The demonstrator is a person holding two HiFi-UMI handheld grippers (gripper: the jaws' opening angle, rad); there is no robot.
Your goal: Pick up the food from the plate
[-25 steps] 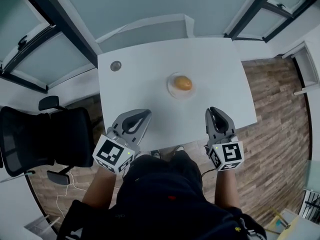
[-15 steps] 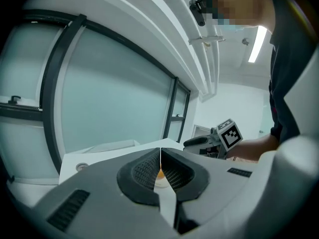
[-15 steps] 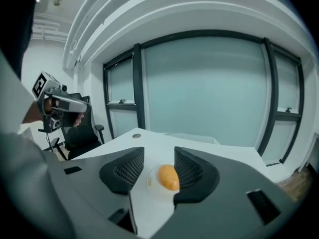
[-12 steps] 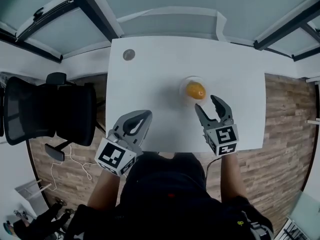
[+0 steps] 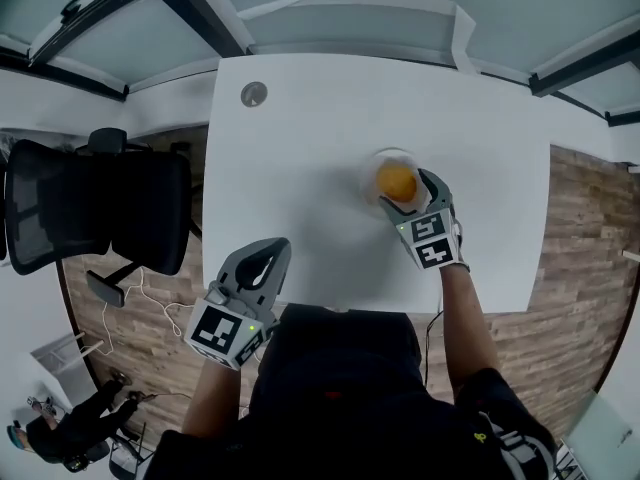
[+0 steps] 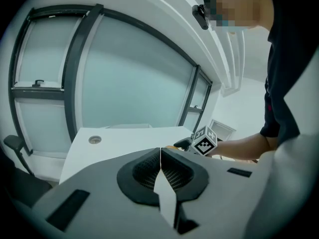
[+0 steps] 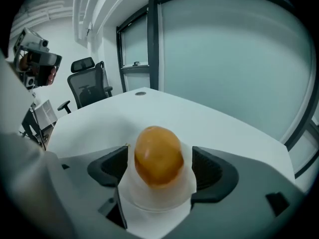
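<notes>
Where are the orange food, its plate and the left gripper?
orange food (image 7: 158, 156): right gripper view, rounded front.
plate (image 5: 378, 160): head view, far-left rim.
left gripper (image 6: 160, 156): left gripper view, between closed fingertips.

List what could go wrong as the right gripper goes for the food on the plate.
The right gripper, jaws just opened, flanks the round orange food without pressing it; closing off-centre could squirt it away. The small plate sits between them, so they might catch its rim. The left gripper, shut, is off the plate, so nothing steadies it.
</notes>
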